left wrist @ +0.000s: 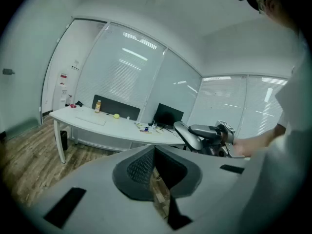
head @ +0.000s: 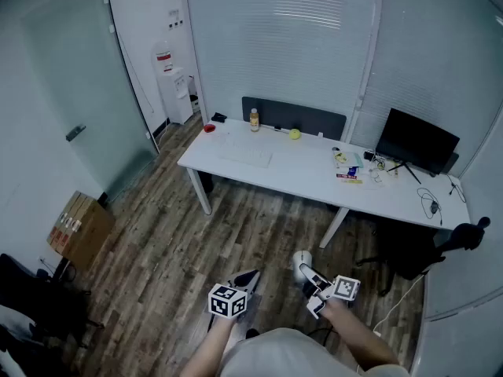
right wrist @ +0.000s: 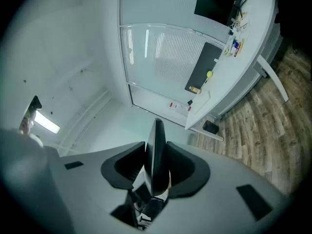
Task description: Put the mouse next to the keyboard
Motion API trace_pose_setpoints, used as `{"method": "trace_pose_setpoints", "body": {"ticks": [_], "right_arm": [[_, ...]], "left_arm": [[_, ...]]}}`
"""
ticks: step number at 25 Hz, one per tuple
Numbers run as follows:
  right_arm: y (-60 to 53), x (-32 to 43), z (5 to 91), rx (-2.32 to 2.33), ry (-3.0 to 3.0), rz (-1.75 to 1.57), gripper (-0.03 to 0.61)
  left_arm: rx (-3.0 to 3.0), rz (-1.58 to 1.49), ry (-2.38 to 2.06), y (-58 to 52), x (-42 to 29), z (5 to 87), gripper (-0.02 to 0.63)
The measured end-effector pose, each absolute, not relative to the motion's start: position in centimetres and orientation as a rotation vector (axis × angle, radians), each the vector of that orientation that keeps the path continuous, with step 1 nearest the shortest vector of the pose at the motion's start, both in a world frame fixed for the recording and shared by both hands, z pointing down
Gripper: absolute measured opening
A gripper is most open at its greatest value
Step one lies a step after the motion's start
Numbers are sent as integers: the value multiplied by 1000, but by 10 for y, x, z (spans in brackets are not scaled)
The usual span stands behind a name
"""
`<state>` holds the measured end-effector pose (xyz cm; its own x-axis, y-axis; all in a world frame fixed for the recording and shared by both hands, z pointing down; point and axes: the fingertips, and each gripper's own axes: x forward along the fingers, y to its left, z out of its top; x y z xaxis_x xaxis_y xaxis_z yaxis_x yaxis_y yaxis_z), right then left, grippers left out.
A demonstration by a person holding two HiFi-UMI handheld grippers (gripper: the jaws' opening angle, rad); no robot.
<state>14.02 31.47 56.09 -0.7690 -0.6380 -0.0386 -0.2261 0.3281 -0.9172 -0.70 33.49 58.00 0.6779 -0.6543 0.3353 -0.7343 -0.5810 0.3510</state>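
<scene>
Mouse (head: 301,259) in right gripper (head: 306,272) — keyboard (head: 245,157) far

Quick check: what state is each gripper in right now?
Left gripper: closed, nothing between its jaws.
Right gripper: closed on the mouse.

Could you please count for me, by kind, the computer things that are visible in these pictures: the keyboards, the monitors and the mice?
keyboard: 1
monitor: 1
mouse, gripped in the right tool: 1
Total: 3
The small clutter on the desk is too small to identify.
</scene>
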Motion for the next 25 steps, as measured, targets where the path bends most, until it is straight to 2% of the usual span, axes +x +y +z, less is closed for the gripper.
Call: {"method": "trace_pose_setpoints", "body": {"ticks": [25], "right_arm": [[322,101,570,-810,2192,-1429,150]], "left_arm": [[2441,256,-1014,343,-47,596,17]]}}
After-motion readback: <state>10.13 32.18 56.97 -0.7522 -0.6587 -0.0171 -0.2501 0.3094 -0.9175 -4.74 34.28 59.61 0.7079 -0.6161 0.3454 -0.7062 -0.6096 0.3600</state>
